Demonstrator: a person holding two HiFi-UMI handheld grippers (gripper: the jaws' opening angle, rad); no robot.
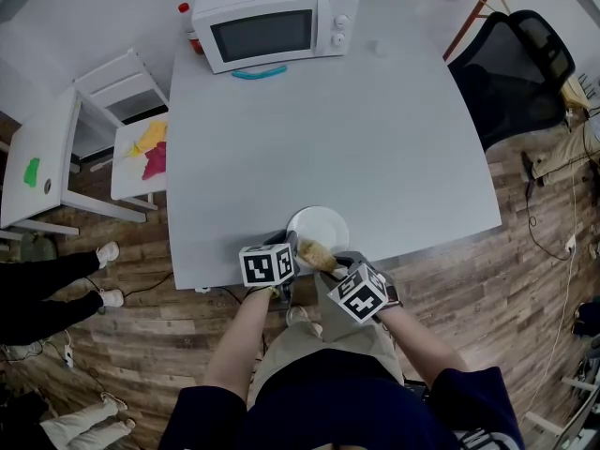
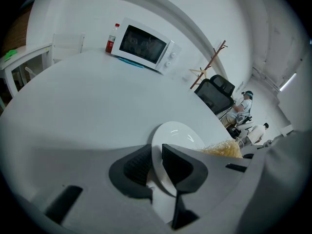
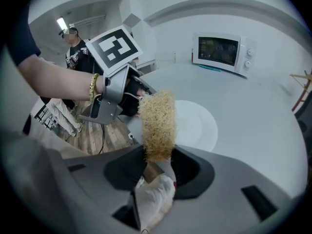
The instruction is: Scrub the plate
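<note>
Left gripper [image 2: 157, 165] clamps plate [image 2: 179, 133] by its near rim; right gripper [image 3: 158, 168] grips scrubber [image 3: 157, 123] just beside. Only gripper views show both grips.

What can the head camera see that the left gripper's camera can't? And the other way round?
Only the head view shows the pink and yellow things on the small white table, and a bystander's white shoes. Only the left gripper view shows the left gripper pinching the plate by its rim, plus people far behind the black chair. Both show the plate, the microwave, the red bottle and the scrubber.
</note>
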